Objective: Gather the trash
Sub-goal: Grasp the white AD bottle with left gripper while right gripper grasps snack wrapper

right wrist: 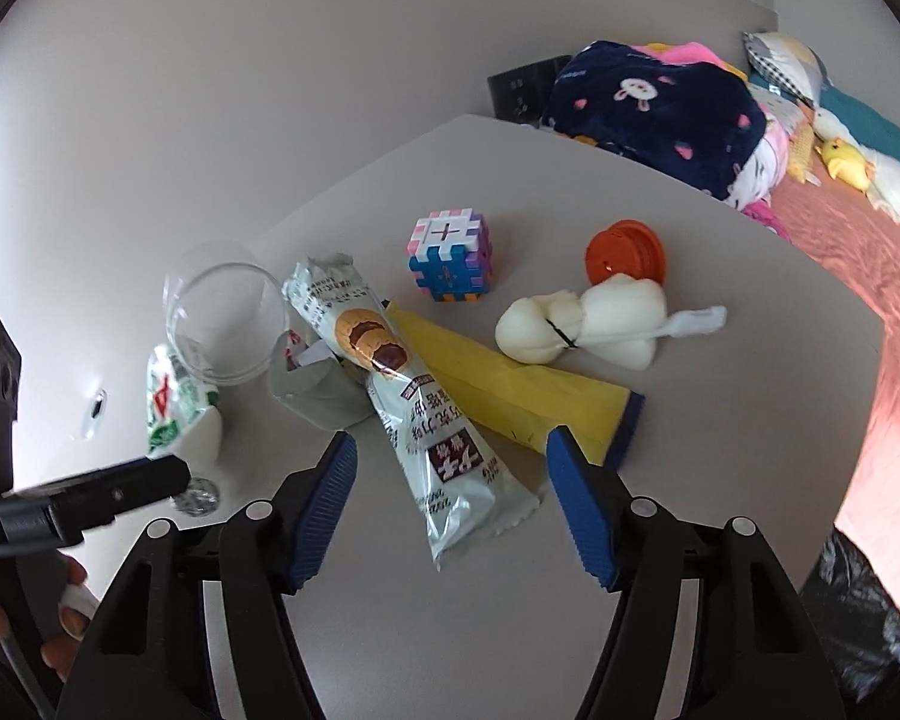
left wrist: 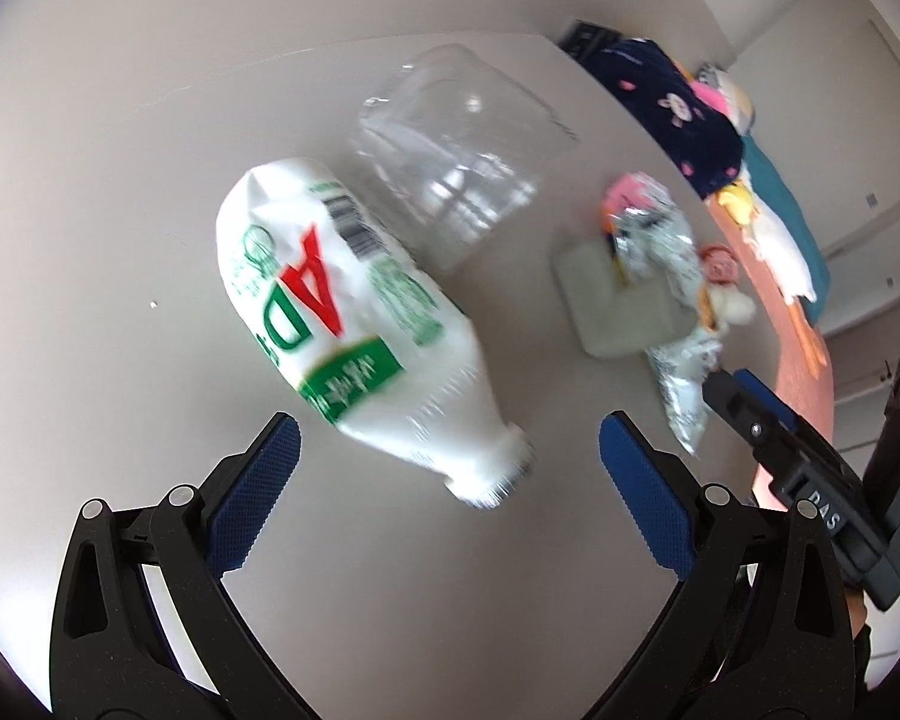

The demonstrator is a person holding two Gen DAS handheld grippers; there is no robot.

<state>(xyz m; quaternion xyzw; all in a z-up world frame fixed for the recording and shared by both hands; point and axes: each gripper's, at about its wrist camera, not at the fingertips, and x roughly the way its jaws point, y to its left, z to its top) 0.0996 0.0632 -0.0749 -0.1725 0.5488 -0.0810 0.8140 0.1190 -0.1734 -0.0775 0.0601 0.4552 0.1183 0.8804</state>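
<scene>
Left gripper [left wrist: 450,450] spread wide, jaws empty. White plastic bottle [left wrist: 354,324] with red and green print lies on its side on the grey table [left wrist: 120,180], neck end between the blue fingertips, touching neither; image blurred. Clear plastic cup [left wrist: 456,156] tipped over just beyond the bottle's base. Crumpled foil wrapper [left wrist: 660,252] and grey-green sponge [left wrist: 618,306] off to that gripper's right.

Right gripper [right wrist: 447,456] also wide, gripping nothing. Long snack wrapper [right wrist: 408,396] lies on the table, its lower end between the fingertips, clear of both. Yellow paper [right wrist: 510,384] partly under the wrapper, reaching the right fingertip. Farther ahead: coloured puzzle cube [right wrist: 450,258], orange lid [right wrist: 627,252], white foam bundle [right wrist: 582,324].
</scene>
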